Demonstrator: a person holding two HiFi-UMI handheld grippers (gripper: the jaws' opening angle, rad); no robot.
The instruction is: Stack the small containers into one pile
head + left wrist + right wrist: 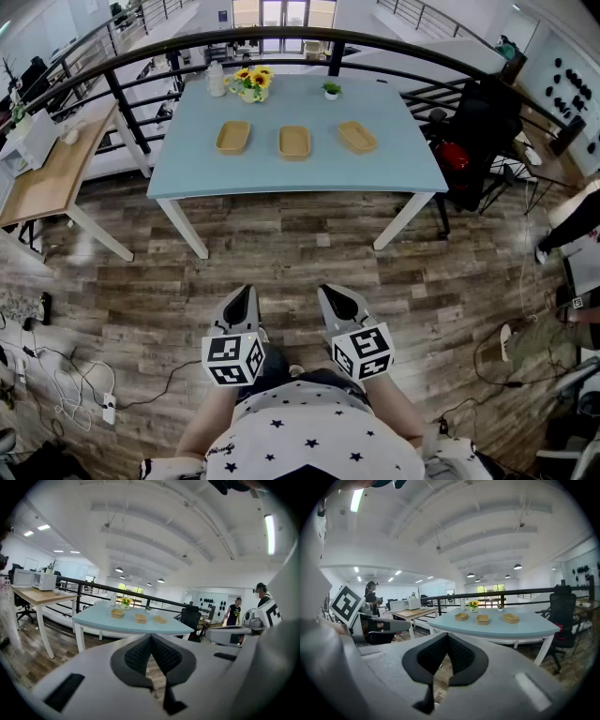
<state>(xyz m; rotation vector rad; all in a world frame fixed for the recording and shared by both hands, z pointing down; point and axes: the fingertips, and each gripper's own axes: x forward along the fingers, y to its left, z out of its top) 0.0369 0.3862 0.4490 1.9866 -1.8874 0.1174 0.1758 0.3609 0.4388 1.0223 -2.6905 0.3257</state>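
Three small tan containers lie in a row on the light blue table (300, 173): the left container (232, 137), the middle container (294, 142) and the right container (357, 136). The same row shows far off in the left gripper view, left container (116, 613) first, and in the right gripper view, middle container (483, 618) central. My left gripper (242, 300) and right gripper (336, 298) hang side by side over the wooden floor, well short of the table. Both are shut with nothing between the jaws.
A vase of sunflowers (251, 83), a white bottle (217, 79) and a small potted plant (331, 90) stand at the table's far edge. A black railing (281, 37) curves behind. A wooden desk (56, 173) stands left, a black chair (478, 141) right. Cables (66, 384) lie on the floor.
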